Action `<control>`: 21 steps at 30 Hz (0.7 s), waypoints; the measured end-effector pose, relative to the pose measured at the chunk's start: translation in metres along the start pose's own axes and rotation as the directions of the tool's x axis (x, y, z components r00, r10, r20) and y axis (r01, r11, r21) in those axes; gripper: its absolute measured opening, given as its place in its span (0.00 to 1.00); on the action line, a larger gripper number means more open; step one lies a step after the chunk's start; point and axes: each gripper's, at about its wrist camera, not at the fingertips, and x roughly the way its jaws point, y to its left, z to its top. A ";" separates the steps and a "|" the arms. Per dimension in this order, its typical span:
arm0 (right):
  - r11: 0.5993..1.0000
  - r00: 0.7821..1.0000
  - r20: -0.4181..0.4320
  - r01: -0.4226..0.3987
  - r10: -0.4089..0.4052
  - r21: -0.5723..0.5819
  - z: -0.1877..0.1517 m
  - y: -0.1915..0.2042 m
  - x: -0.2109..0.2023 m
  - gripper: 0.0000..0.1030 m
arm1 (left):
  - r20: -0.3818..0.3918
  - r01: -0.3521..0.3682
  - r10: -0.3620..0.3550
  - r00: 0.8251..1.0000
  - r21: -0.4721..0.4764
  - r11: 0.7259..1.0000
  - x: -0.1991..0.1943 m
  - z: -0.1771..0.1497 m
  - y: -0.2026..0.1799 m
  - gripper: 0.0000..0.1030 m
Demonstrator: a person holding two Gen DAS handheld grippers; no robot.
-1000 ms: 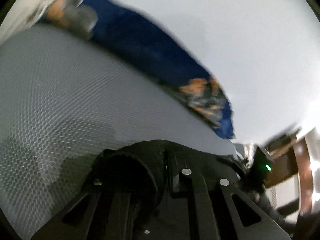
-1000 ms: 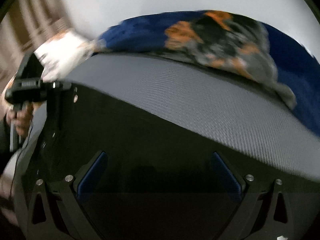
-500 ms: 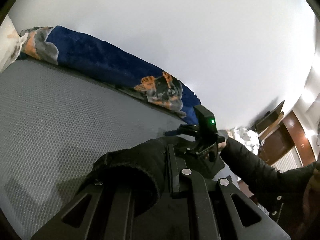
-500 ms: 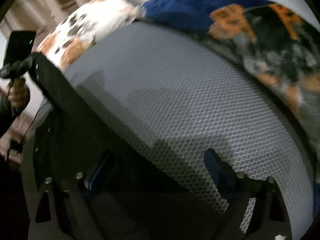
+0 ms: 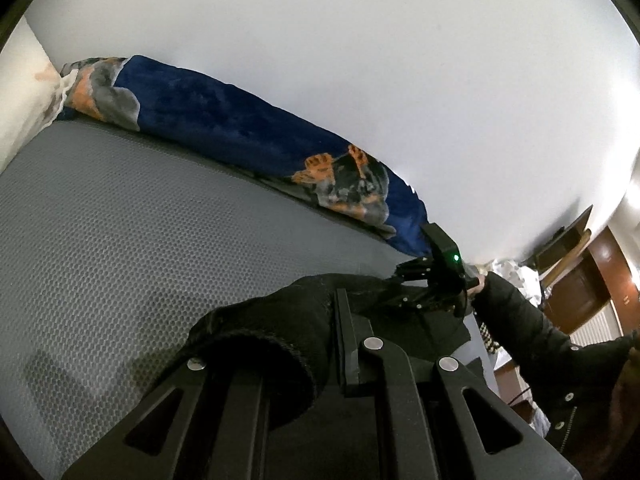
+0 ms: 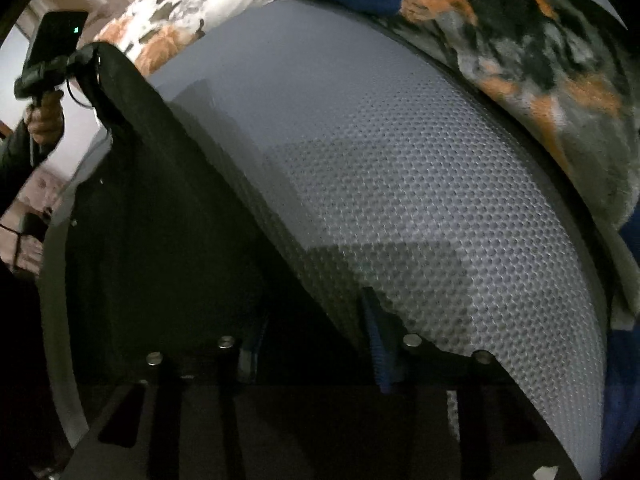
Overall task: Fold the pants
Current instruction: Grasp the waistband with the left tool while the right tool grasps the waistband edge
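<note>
At the far left corner of the bed, a white pillow with orange and grey blotches (image 6: 192,12) sits against the wall. Beside it, a plush navy blanket printed with an orange and grey animal (image 5: 248,140) runs along the bed's far edge. The grey honeycomb-textured mattress cover (image 5: 120,240) stretches out below them, bare in the middle.

The black fleecy pants (image 5: 280,340) hang across the near edge of the bed, stretched between the two tools. The left gripper (image 5: 304,344) is clenched on a bunched, cuffed end of the fabric, which bulges out over one finger. Further right, the right gripper (image 6: 316,348) seems to have the dark cloth pinched between its blue-padded fingers (image 6: 376,344). They stand fairly close, but the cloth is so dark there that I cannot tell for sure.

The pants look soft, thick and limp. They are not heavy, yet they will likely sag and drag wherever unsupported. The knit surface should give the pads good friction, so slipping is unlikely. I would judge the best holds to be the hem and waistband corners. There the doubled fabric is firmer, and pulling them apart keeps the edge taut before laying it down.
</note>
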 end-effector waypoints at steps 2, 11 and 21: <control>1.000 1.000 -0.016 0.025 -0.025 -0.003 -0.004 0.002 -0.001 0.33 | 0.002 0.001 -0.001 1.000 -0.001 1.000 -0.002 -0.002 0.000 0.09; 0.970 0.974 -0.028 0.225 -0.223 0.095 -0.014 0.014 -0.008 0.10 | -0.001 -0.033 0.033 0.999 0.005 0.999 0.009 0.003 0.006 0.09; 0.790 0.808 0.072 0.547 -0.585 0.278 -0.030 0.109 -0.057 0.07 | -0.007 -0.050 0.051 0.999 0.059 0.997 0.000 0.004 0.009 0.09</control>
